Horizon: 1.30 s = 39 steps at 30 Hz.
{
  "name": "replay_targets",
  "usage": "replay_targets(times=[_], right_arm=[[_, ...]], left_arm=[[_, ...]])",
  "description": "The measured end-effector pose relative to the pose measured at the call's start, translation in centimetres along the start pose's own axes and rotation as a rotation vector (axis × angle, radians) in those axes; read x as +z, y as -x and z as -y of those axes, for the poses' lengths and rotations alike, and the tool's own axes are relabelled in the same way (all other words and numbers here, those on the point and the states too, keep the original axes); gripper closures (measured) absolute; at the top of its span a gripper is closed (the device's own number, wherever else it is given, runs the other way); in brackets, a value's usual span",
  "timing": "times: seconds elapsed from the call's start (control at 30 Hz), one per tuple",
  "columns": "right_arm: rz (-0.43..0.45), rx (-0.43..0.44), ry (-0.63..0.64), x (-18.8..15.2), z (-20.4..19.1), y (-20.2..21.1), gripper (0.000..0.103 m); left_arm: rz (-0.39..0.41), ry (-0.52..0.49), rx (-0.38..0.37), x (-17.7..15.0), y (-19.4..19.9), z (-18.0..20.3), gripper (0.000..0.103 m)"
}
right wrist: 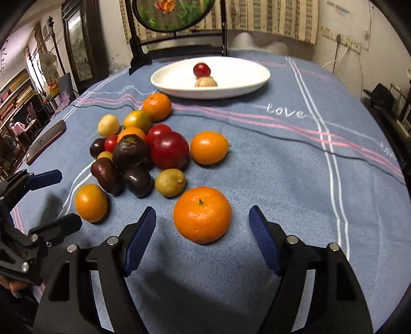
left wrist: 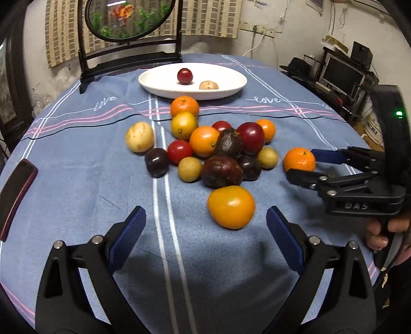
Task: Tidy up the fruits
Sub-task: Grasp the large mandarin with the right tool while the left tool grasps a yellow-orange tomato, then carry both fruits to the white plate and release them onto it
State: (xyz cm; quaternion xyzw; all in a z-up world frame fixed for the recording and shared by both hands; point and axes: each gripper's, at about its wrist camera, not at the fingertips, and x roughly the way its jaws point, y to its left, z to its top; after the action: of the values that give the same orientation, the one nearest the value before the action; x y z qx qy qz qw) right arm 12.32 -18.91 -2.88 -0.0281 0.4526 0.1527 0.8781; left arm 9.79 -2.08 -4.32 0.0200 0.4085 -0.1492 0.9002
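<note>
A pile of mixed fruit (left wrist: 218, 149) lies on the blue tablecloth, also in the right wrist view (right wrist: 138, 154). My left gripper (left wrist: 205, 226) is open, its fingers either side of a yellow-orange fruit (left wrist: 231, 206) just ahead. My right gripper (right wrist: 203, 223) is open with a tangerine (right wrist: 202, 214) between its fingertips, untouched; it also shows in the left wrist view (left wrist: 300, 164). A white oval plate (left wrist: 159, 77) at the far side holds a red fruit (left wrist: 184, 75) and a beige one (left wrist: 208, 85).
A dark phone (left wrist: 15, 192) lies at the table's left edge. A black stand with a round fish picture (left wrist: 128, 20) sits behind the plate. A desk with a monitor (left wrist: 341, 74) is at the right, off the table.
</note>
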Motion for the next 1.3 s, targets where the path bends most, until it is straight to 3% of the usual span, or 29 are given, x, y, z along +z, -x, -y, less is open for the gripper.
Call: replay_targets(times=[0.13,0.27,0.37,0.43,0.6,0.7,0.83,1.13,1.3], right_arm=[[-0.006,0.009,-0.012,0.1,0.2,-0.2,0.028],[-0.011,0.006,-0.009,0.2,0.2,-0.4,0.036],[-0.022,0.014,-0.003,0.2,0.1,-0.7,0.055],[-0.022,0.013,-0.011,0.2,0.3,-0.7,0.058],[-0.017,0.061,-0.053,0.1,1.1,-0.6,0.058],[-0.016,0.074,-0.062,0.1,1.3,-0.6,0.058],[-0.014,0.088,-0.070,0.1,1.4,-0.6,0.058],[-0.014,0.112,-0.091,0.0,1.8,-0.6,0.058],[0.011,0.174,-0.073,0.5,1.3,0.2,0.058]], left_arm=[[-0.002,-0.027,-0.019,0.1,-0.2,0.4,0.008],[0.002,-0.044,-0.021,0.3,-0.2,0.8,0.009],[-0.011,-0.048,-0.031,0.4,-0.4,0.9,0.015],[-0.020,-0.045,-0.038,0.5,-0.7,0.9,0.021],[-0.042,-0.053,-0.039,0.7,-1.3,1.2,0.036],[-0.057,-0.068,-0.049,0.8,-1.7,1.6,0.040],[-0.095,-0.076,-0.049,0.8,-2.7,1.9,0.058],[-0.106,-0.038,-0.076,0.8,-2.4,1.3,0.060],[-0.050,-0.030,-0.132,2.5,-0.3,0.4,0.060]])
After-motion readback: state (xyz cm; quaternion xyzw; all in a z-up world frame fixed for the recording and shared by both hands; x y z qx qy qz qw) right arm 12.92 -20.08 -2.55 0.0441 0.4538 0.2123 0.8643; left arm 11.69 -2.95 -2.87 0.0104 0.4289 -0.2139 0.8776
